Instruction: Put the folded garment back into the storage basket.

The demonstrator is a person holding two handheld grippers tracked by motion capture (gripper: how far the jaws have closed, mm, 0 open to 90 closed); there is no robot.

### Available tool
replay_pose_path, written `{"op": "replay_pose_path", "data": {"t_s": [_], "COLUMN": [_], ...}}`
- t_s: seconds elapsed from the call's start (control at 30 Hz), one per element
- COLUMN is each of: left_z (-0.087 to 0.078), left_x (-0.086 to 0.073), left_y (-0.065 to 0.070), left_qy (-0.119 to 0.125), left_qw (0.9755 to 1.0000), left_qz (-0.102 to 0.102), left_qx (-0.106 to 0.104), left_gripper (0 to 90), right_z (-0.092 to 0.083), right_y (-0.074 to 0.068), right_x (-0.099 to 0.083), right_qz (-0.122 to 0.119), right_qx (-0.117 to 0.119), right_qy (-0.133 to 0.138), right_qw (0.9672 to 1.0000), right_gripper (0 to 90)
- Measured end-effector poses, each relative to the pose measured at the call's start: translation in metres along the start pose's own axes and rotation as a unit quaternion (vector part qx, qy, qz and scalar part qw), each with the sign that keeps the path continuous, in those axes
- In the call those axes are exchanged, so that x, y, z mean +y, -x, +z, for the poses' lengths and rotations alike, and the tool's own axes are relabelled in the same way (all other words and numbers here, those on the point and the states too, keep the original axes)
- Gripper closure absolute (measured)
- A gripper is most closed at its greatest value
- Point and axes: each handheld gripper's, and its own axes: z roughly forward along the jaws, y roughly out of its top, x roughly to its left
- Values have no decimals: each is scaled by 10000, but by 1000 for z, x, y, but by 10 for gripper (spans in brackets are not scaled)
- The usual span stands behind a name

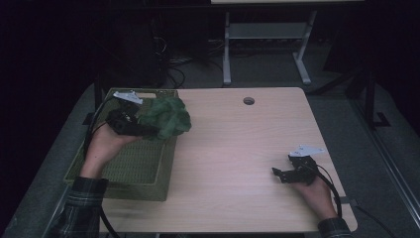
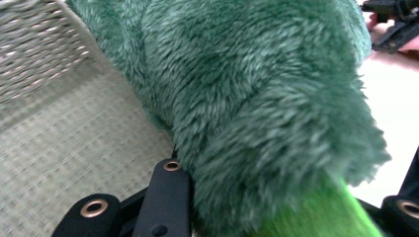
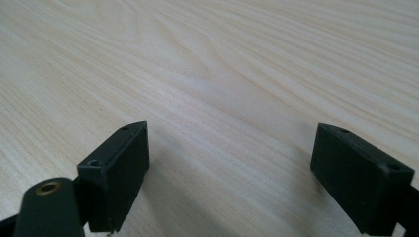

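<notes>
A green plush cloth [image 1: 166, 118] is held clamped in the left gripper [image 1: 148, 130], above the far right corner of a woven green basket [image 1: 121, 173] that sits at the table's left edge. To the right of the basket, a broad stretch of bare wooden table [image 1: 233, 148] is left open for movement. The basket's floor is seen bare wherever it is visible. The right gripper [image 1: 277, 173] is rested near the table's near right corner, its jaws spread wide with nothing between them. In the left gripper view, the cloth's [image 2: 257, 108] thick pile and the basket's weave [image 2: 59, 138] are shown closely.
</notes>
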Motion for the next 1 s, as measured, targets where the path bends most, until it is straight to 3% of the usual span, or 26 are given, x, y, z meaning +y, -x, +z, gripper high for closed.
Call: {"op": "replay_pose_path", "data": {"t_s": [0.43,0.73,1.0], "left_z": [-20,-2,19], "left_x": [-40,-66,-83], "left_y": [-33,-52,-67], "left_qy": [-7,-138,-291], "left_qw": [9977,9950,9944], "left_qz": [-446,-702,-766], "left_qx": [505,694,669], "left_gripper": [708,707,704], "right_z": [0,0,0], "right_y": [0,0,0], "right_x": [0,0,0], "right_qz": [2,2,10], "right_qx": [-3,-4,-5], "right_qy": [-2,-3,-6], "right_qw": [10000,10000,10000], "right_gripper": [146,147,147]}}
